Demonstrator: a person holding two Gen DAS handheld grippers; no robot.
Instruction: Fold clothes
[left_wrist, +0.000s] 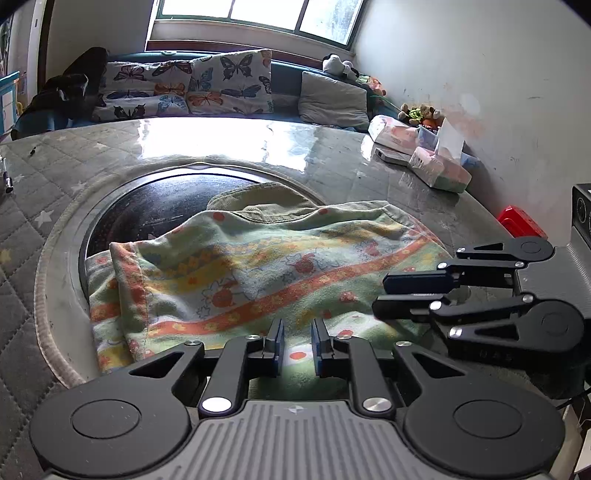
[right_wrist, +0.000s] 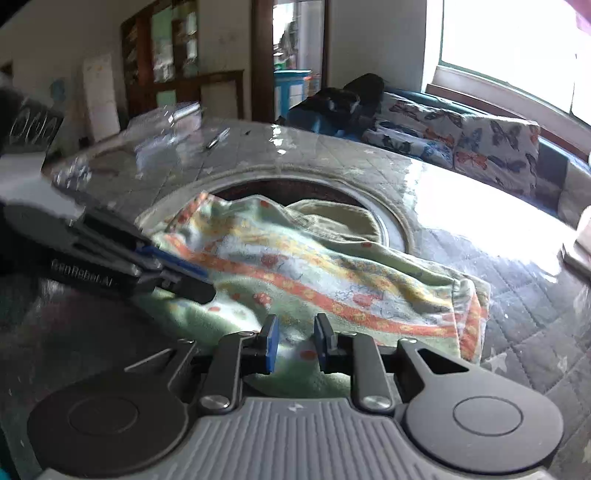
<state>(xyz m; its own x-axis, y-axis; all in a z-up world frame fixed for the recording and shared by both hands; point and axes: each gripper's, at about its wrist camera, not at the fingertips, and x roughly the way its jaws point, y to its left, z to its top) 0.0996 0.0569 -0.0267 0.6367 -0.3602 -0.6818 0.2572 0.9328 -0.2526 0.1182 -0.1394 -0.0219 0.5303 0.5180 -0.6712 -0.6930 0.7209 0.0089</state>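
Observation:
A pastel green cloth (left_wrist: 258, 280) with orange bands and red fruit prints lies rumpled on the table, partly over the dark round inset (left_wrist: 155, 210). An olive corduroy garment (left_wrist: 258, 201) shows from under its far edge. My left gripper (left_wrist: 297, 345) hovers over the cloth's near hem, open by a narrow gap that shows cloth. My right gripper (left_wrist: 380, 294) points in from the right at the cloth's near right edge. In the right wrist view, the right gripper (right_wrist: 297, 345) is open above the cloth (right_wrist: 332, 280), and the left gripper (right_wrist: 208, 284) reaches in from the left.
The table has a grey quilted cover (left_wrist: 33, 229) under glossy plastic. Tissue packs (left_wrist: 439, 170) and a red box (left_wrist: 521, 221) sit at the right by the wall. A sofa with butterfly cushions (left_wrist: 184, 88) stands behind. A small metal item (right_wrist: 218, 138) lies far left.

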